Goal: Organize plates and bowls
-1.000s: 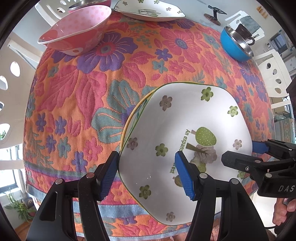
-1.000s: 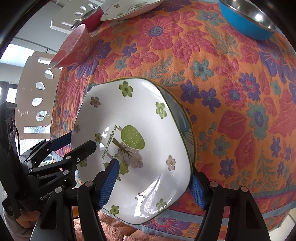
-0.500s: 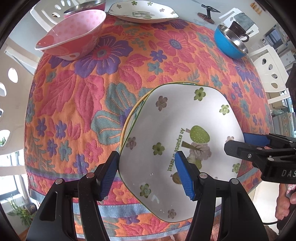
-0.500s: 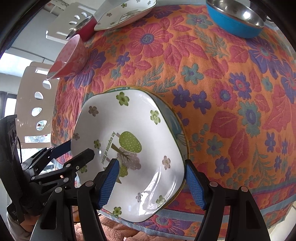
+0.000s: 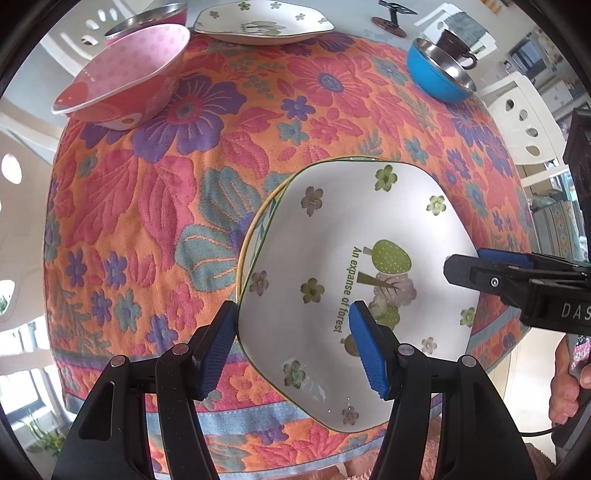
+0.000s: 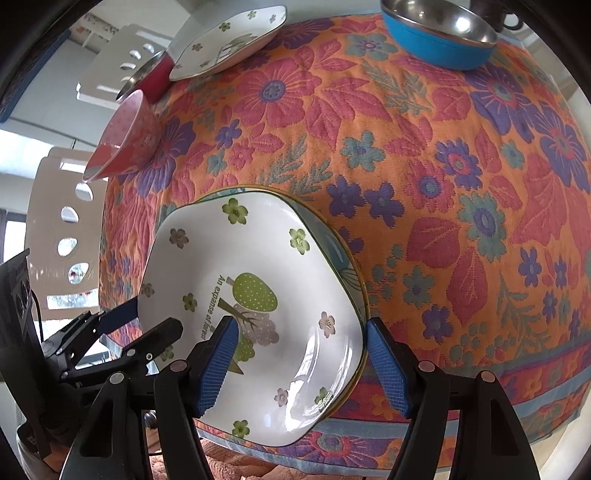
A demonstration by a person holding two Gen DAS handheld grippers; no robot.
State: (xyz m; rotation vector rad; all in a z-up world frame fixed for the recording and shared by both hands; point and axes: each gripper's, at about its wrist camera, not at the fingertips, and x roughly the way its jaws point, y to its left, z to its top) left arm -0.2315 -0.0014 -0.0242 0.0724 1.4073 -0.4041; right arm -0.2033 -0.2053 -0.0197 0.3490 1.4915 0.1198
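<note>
A white plate with green flowers and a tree print (image 5: pixel 354 266) lies on top of a yellow-rimmed plate (image 5: pixel 255 236) near the table's front edge; it also shows in the right wrist view (image 6: pixel 251 295). My left gripper (image 5: pixel 291 347) is open, its jaws straddling the plate's left rim. My right gripper (image 6: pixel 301 365) is open, its jaws straddling the plate's right rim, over the lower plate (image 6: pixel 351 273). Neither pair of pads presses the plate.
A pink dotted bowl (image 5: pixel 125 74) stands at the far left, with a red metal bowl (image 5: pixel 147 14) behind it. A second flowered plate (image 5: pixel 264 22) lies at the far edge. A blue bowl (image 5: pixel 439 70) holds a dark cup. White chairs surround the flowered tablecloth (image 5: pixel 147 184).
Both grippers have drawn back a little toward the front edge, still open. The white plate has settled lower onto the yellow-rimmed plate.
</note>
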